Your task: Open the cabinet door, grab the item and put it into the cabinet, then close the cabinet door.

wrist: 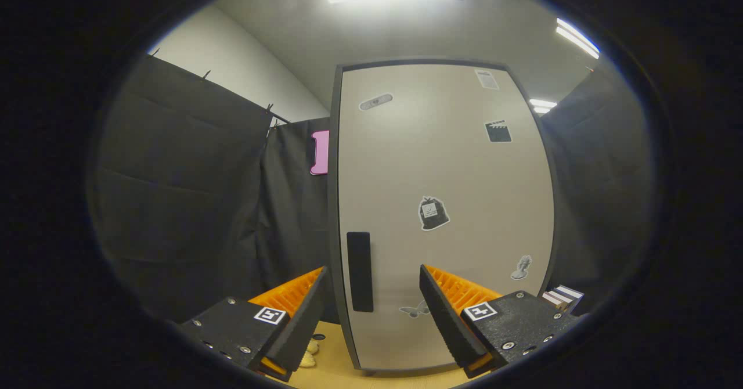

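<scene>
I have the gripper (371, 302) held up to the cabinet door (444, 215), its fingers spread apart and grasping nothing. The door looks shut, with its dark vertical handle (359, 271) just ahead of the gap between the fingers (nearer the left one). A small pale item (309, 355) lies on the wooden table (331, 371) below the left finger; what it is, I can't tell.

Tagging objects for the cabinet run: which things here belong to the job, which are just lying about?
Job:
- cabinet door, shut
- its dark handle, between and just beyond the fingers
- claw, open

Lying about:
- stickers on the door
- pink object beside the cabinet
- stacked boxes
- pale item on the tabletop
</scene>
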Available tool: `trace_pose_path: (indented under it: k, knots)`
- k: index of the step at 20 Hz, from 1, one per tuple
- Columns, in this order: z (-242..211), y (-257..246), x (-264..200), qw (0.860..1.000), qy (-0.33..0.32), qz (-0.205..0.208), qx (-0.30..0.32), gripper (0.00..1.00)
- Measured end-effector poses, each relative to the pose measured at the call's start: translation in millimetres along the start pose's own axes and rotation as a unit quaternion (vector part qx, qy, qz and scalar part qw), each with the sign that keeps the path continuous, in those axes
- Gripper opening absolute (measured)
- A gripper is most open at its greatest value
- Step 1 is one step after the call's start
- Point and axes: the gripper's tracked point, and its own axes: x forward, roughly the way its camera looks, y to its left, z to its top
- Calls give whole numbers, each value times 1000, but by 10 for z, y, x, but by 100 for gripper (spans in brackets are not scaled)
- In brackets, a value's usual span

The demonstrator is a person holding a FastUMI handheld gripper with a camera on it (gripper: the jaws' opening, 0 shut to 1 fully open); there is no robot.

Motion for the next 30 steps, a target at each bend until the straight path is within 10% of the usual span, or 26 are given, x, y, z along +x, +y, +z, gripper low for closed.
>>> trace_pose_path:
  k: [10,22,30]
  knots:
    - [-318,29,687,998,56,-24,-20,81]
    - [-536,93,864,994,109,-21,16,18]
    - [-480,92,622,993,112,28,17,17]
